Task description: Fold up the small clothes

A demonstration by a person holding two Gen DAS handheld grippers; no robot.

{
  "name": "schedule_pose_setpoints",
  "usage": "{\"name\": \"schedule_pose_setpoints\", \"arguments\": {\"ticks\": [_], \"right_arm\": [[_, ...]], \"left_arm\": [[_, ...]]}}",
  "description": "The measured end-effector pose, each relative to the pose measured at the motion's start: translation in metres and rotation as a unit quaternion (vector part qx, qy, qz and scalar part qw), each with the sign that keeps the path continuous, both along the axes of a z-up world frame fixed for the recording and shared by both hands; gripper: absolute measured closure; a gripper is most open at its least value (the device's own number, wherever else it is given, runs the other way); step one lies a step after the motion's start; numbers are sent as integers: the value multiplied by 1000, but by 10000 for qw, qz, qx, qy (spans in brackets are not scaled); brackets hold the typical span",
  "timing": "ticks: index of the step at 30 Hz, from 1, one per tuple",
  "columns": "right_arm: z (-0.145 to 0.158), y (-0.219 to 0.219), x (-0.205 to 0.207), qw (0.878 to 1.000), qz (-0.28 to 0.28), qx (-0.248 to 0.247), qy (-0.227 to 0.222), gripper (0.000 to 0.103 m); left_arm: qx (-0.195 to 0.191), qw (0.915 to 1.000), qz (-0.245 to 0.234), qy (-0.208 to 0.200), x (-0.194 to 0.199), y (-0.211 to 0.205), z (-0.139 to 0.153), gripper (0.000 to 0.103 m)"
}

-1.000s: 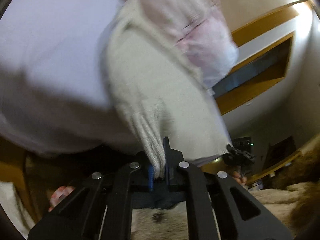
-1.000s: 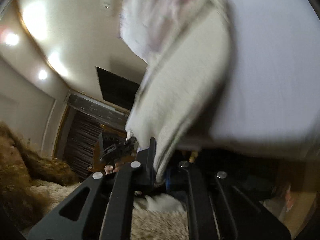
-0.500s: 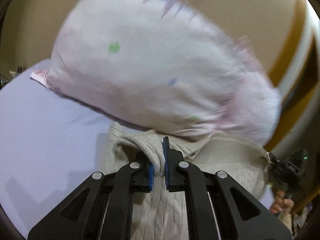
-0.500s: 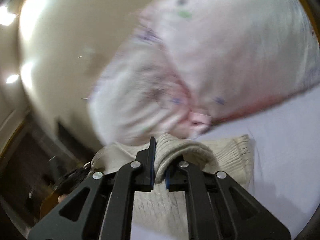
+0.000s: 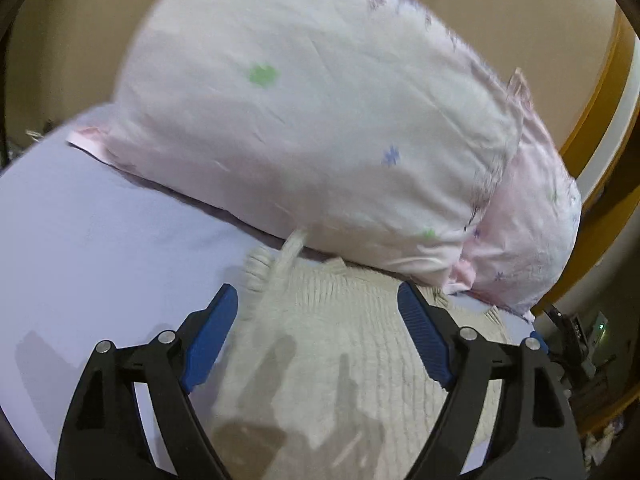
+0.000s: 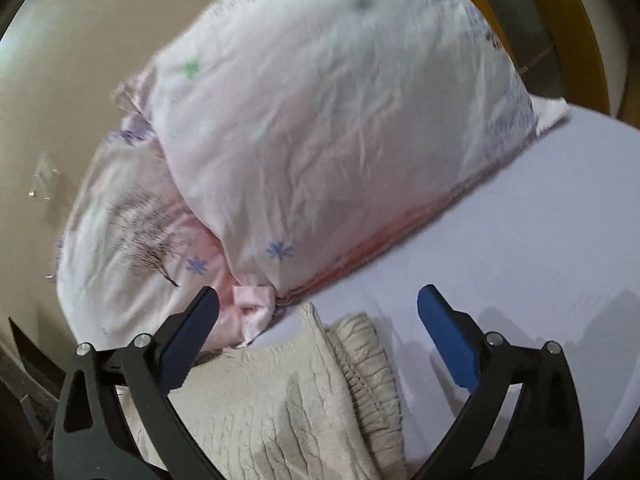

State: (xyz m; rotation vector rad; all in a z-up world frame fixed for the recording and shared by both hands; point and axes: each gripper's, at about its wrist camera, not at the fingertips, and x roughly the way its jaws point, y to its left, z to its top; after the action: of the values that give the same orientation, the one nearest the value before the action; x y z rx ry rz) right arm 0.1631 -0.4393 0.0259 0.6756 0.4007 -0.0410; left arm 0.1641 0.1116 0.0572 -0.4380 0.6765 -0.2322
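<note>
Cream knit sweater (image 5: 340, 344) lies on the sheet (image 5: 100, 248) between both grippers' spread, released fingers (image 5: 208, 340).

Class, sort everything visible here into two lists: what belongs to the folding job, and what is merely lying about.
Belongs to the job:
cream knit garment
left gripper, open
right gripper, open

Just lying about:
upper pillow
lower pink pillow
lavender bedsheet
</note>
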Motion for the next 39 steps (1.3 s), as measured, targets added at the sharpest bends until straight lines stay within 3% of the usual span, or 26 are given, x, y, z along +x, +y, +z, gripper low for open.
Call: {"name": "schedule_pose_setpoints", "arguments": {"ticks": [2,5,8,12,13,14,15,17,19,22,24,26,27,28,29,32,33,35,37,38,39], "right_arm": [[0,-3,1,10000,52,-35,-37,4],[-1,2,15,9992,358,141,56,4],[-2,6,16,9982,565,139,116,4],[-7,6,3,9965,815,147,104,4],[-7,6,2,9960,874,183,102,4],[-7,4,1,9954,926,224,99,4],[-7,3,1,9944,1004,310,91,4],[-7,0,1,9926,1116,475,69,4],[-4,-5,0,9916,1162,572,13,4],[5,-13,-5,9922,1136,492,-149,4],[11,-19,-9,9935,1053,353,-241,4],[14,-25,-12,9948,968,202,-261,4],[14,-30,-12,9953,936,120,-225,4],[13,-36,-12,9954,935,124,-168,4],[11,-42,-10,9951,963,205,-108,4],[0,-61,-4,9906,1172,689,115,4],[-4,-65,-1,9882,1284,802,238,4],[-8,-68,4,9835,1482,948,411,2],[-15,-64,12,9744,1811,1155,667,2],[-20,-60,17,9692,1974,1214,836,2],[-26,-52,24,9619,2174,1245,1094,2]], "left_arm": [[-138,9995,18,272,-5,13,-12,22],[-353,9965,-5,760,-5,22,-37,38],[-671,9916,-105,1100,-2,18,-61,44],[-604,9929,-76,1024,-5,5,-68,53],[-622,9926,-36,1045,-6,4,-69,59],[-775,9901,-63,1168,-5,0,-73,78],[-1049,9861,-106,1288,-6,0,-77,83],[-1446,9816,-71,1248,-11,-1,-73,86],[-1795,9784,-240,996,-15,-14,-52,87],[-2085,9731,-880,438,-15,-64,-5,88],[-2325,9610,-1488,189,-6,-113,16,88],[-2748,9367,-2156,239,10,-176,19,87],[-2859,9272,-2397,338,18,-203,16,85],[-2986,9122,-2741,604,31,-244,5,83],[-3041,9043,-2892,788,38,-262,-2,82],[-3495,8668,-3279,1376,53,-310,-30,82],[-3476,8678,-3297,1324,52,-311,-29,82],[-3081,8917,-3173,960,47,-296,-17,81],[-2595,9215,-2804,691,43,-273,-6,61],[-2152,9447,-2406,578,40,-257,0,44],[-1834,9584,-2126,512,37,-247,2,42]]}}
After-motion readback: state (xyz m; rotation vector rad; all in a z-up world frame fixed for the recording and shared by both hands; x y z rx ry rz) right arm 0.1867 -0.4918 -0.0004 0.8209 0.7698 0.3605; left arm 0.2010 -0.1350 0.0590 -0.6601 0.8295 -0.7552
